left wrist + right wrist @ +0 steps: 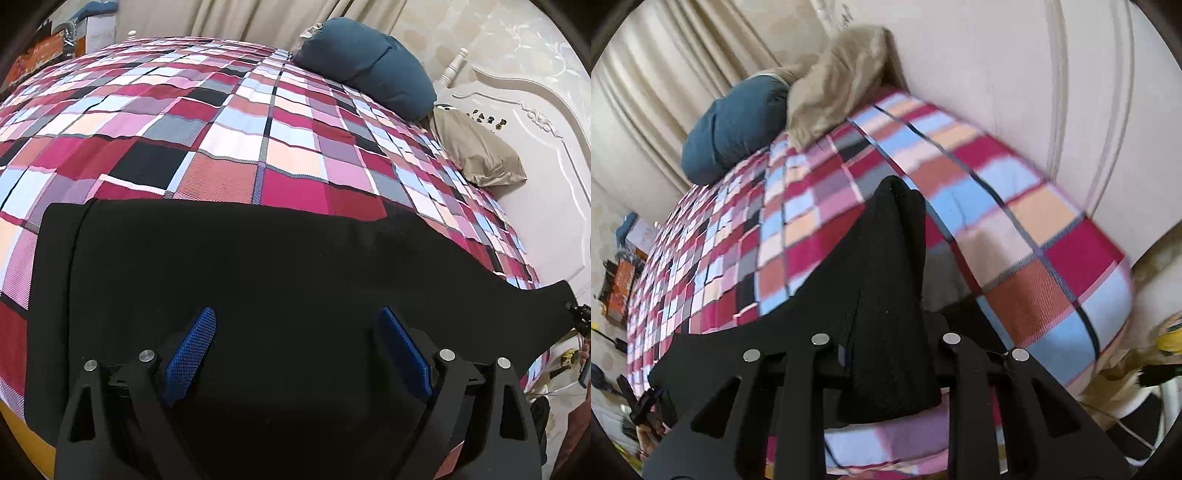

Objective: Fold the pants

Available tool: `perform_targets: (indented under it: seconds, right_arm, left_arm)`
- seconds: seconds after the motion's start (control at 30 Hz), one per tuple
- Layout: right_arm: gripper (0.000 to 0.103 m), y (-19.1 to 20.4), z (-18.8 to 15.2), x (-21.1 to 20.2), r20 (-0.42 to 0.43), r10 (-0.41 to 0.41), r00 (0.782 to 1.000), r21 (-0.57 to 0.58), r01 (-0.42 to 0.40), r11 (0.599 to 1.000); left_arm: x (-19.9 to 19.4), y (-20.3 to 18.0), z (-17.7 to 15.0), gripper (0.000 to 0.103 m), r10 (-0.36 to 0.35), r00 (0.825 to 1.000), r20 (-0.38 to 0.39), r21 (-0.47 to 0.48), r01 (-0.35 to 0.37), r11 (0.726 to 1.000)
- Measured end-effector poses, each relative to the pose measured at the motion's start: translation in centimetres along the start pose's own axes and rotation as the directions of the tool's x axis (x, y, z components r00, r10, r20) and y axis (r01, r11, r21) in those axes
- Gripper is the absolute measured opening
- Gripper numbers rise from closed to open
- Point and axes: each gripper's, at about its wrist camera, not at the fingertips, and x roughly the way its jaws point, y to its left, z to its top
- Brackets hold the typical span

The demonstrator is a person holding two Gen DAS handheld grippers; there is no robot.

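Note:
Black pants (240,266) lie spread across the near part of the checked bed cover (229,122). My left gripper (295,343) is open just above the pants, its blue pads (190,350) wide apart and empty. My right gripper (886,332) is shut on a bunched end of the pants (886,266), which stands lifted off the cover (1015,229). In the left wrist view this held end (554,302) stretches to the far right, where the right gripper (580,321) shows small at the frame edge.
A blue pillow (369,62) and a beige pillow (476,151) lie at the head of the bed by the white headboard (535,122). Curtains (657,74) hang behind. Boxes and clutter (620,284) stand on the floor beside the bed.

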Motion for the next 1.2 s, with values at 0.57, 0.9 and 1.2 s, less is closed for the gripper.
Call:
perform_targets:
  seconds: [0.57,0.9,1.2]
  right_arm:
    - [0.023,19.5,-3.0,-5.5,0.128,0.075,0.989,-0.315,-0.031,0.948]
    - [0.023,28.5,-7.5,-3.1,0.078,0.129,0.989,-0.441,-0.081,0.894]
    - [0.023,33.9,-11.8,0.5,-0.013,0.182,0.983,-0.498,-0.165,0.852]
  left_arm:
    - [-0.3,1.1,0.2,0.089,-0.071,0.997,-0.006,-0.062,0.071,0.996]
    - [-0.3,1.2,0.1,0.089,-0.088,0.996,-0.006,-0.064,0.087,0.994]
    - [-0.4,1.5,0.3,0.089,-0.104,0.995,-0.011,-0.087,0.102,0.991]
